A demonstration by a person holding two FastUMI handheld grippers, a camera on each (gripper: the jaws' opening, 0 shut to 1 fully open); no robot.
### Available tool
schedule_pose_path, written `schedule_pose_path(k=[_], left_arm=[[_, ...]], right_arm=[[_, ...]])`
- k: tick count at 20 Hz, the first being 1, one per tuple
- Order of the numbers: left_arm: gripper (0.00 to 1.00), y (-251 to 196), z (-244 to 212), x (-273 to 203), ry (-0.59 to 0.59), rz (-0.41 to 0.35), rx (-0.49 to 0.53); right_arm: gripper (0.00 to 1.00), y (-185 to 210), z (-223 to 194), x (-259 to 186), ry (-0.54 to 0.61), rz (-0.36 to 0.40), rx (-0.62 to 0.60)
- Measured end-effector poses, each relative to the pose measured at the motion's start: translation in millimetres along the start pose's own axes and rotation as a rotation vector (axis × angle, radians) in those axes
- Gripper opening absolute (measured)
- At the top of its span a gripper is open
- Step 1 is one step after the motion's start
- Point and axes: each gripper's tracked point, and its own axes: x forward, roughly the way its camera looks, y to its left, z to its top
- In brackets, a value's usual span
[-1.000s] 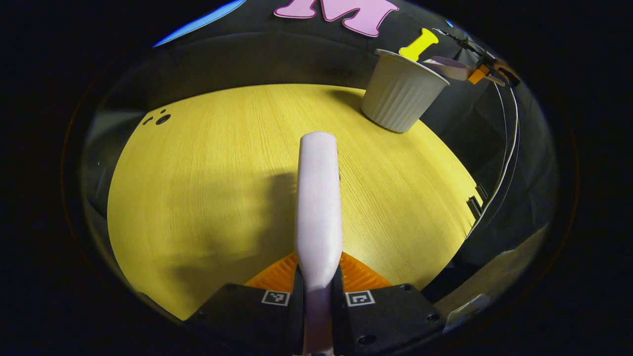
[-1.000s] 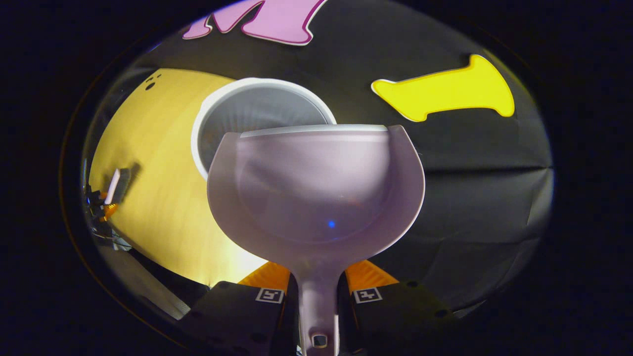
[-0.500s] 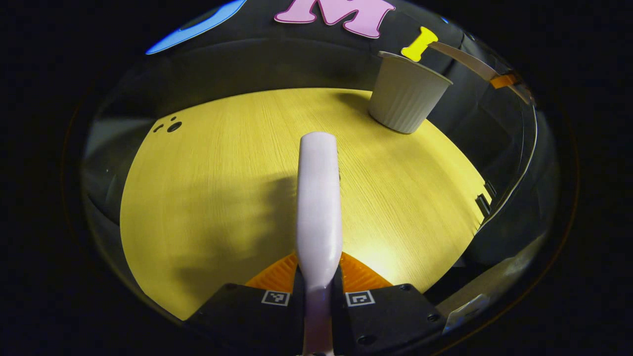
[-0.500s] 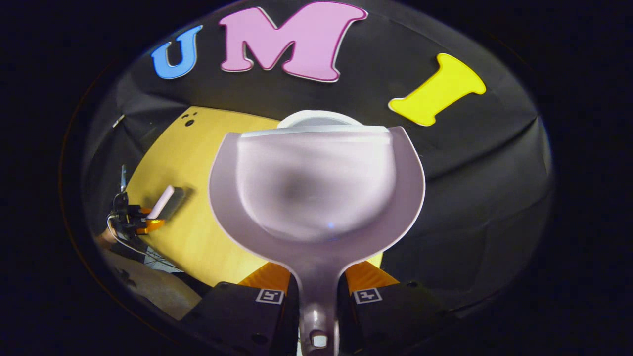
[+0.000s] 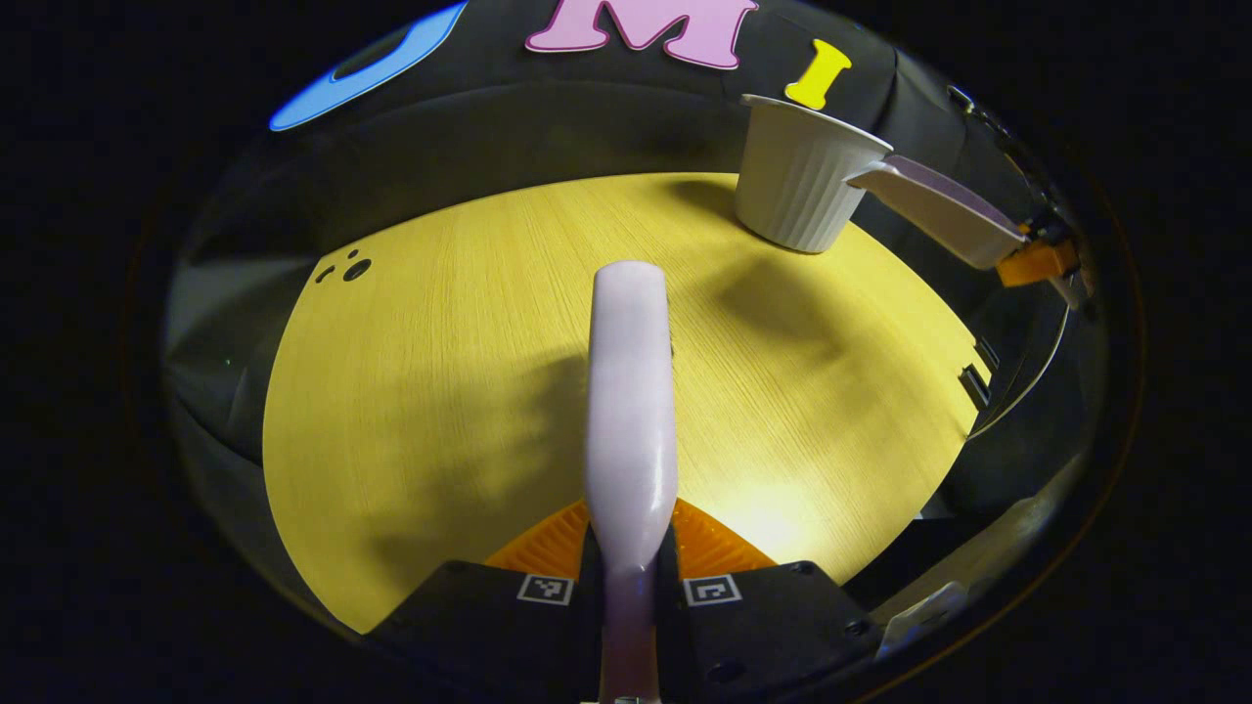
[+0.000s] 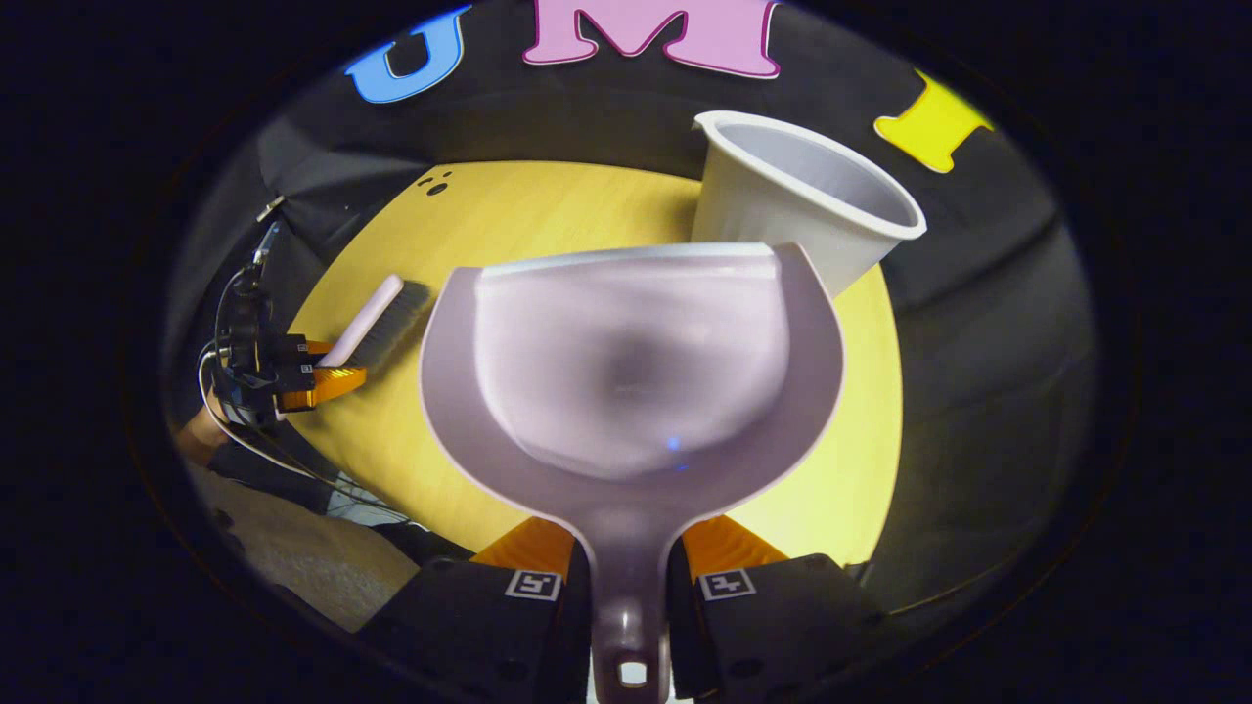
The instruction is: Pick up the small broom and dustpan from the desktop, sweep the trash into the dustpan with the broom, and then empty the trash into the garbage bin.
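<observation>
Lilac dustpan (image 6: 626, 391) is hovering beside the white bin (image 6: 802, 210).
Right gripper (image 6: 629, 577) is clamping its handle, left gripper (image 5: 627, 585) is pinching the broom (image 5: 631, 391) over the desk (image 5: 440, 391); careless lowering risks clipping and toppling the bin.

A yellow wood-grain counter (image 5: 469, 372) stands against the booth's black cloth wall (image 5: 548, 127); bright light pools on the counter's near edge, and shadows cross its middle.
</observation>
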Motion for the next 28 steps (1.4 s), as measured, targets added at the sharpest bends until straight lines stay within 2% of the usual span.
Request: schedule_pose_path(k=[3, 4, 5, 6, 8, 13, 17, 18, 19, 21, 25, 26, 27, 28], left_arm=[[0.27, -2.1, -3.7, 4.8, 0.007, 0.003, 0.010], [0.27, -1.8, -5.9, 7.8, 0.012, 0.007, 0.012], [0.25, -1.4, -7.6, 10.2, 0.015, 0.010, 0.014], [0.27, -2.0, -9.2, 13.2, 0.021, 0.015, 0.015], [0.27, -1.1, -14.1, 18.8, 0.029, 0.027, 0.019], [0.27, 3.4, -23.5, 32.5, 0.063, 0.043, 0.027], [0.28, 7.2, -30.7, 39.3, 0.092, 0.061, 0.036], [0.28, 7.9, -32.6, 40.6, 0.102, 0.062, 0.035], [0.27, 8.3, -34.5, 41.5, 0.109, 0.062, 0.030], [0.30, 9.3, -35.7, 41.9, 0.112, 0.063, 0.022], [0.34, 15.0, -29.1, 38.1, 0.095, 0.090, 0.060], [0.32, 15.0, -30.0, 36.5, 0.096, 0.092, 0.069], [0.35, 14.7, -30.3, 34.7, 0.094, 0.093, 0.075], [0.35, 15.6, -30.6, 31.9, 0.090, 0.094, 0.080]], right_arm=[[0.36, 16.5, -25.4, 28.2, 0.015, 0.001, 0.008], [0.40, 20.5, -35.2, 37.1, 0.026, -0.011, -0.010], [0.36, 25.4, -43.7, 45.3, 0.037, -0.016, -0.017], [0.40, 34.1, -52.2, 54.5, 0.053, -0.005, -0.012], [0.36, 46.0, -64.2, 73.2, 0.063, 0.010, 0.019], [0.36, 55.1, -74.1, 108.7, 0.078, 0.003, 0.063], [0.36, 55.3, -77.4, 121.0, 0.092, 0.000, 0.099], [0.33, 55.9, -78.9, 122.4, 0.099, -0.001, 0.103], [0.36, 55.0, -79.8, 123.6, 0.107, -0.006, 0.096], [0.36, 55.6, -82.8, 123.4, 0.122, -0.013, 0.068], [0.38, 57.8, -84.8, 121.4, 0.119, 0.012, 0.090], [0.43, 59.5, -83.7, 121.1, 0.116, 0.013, 0.089], [0.48, 59.0, -83.6, 121.3, 0.117, 0.012, 0.083], [0.43, 58.0, -82.3, 119.2, 0.112, 0.008, 0.073]])
